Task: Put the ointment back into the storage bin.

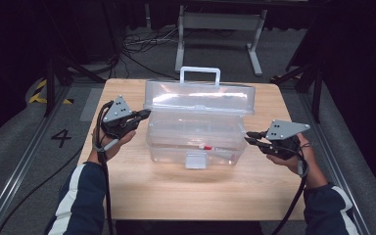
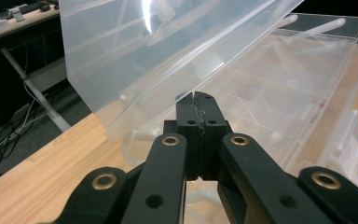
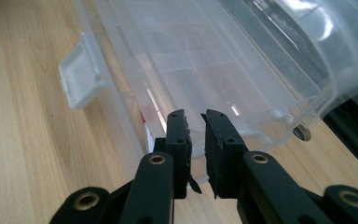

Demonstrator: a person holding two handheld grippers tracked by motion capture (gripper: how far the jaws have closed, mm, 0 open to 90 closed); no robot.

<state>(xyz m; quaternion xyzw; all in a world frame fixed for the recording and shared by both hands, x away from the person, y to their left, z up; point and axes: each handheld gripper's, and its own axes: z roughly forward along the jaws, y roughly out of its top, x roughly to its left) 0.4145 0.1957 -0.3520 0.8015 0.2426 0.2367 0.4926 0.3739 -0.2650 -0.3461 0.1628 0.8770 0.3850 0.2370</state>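
High view: on the pale wooden surface (image 1: 191,191) stands a clear plastic compartment box (image 1: 193,139) with its lid (image 1: 199,98) raised and leaning back, a handle (image 1: 200,74) at the lid's far edge and a small latch tab (image 1: 195,159) at the near wall. A small red-and-white item (image 1: 205,147) lies inside, near the front wall.

At the left, the left claw (image 1: 146,114) points toward the box's left end, at the corner where lid and body meet. In the left gripper view its jaws are pressed together with nothing between them, their tips just in front of the lifted lid's (image 2: 168,60) lower edge; whether they touch the plastic I cannot tell.

At the right, the right claw (image 1: 250,137) hovers just beside the box's right end. In the right gripper view a narrow gap shows between its jaws, nothing in them, and the tips point at the box's clear end wall (image 3: 223,93). Dark-sleeved forearms with white stripes come in from below.
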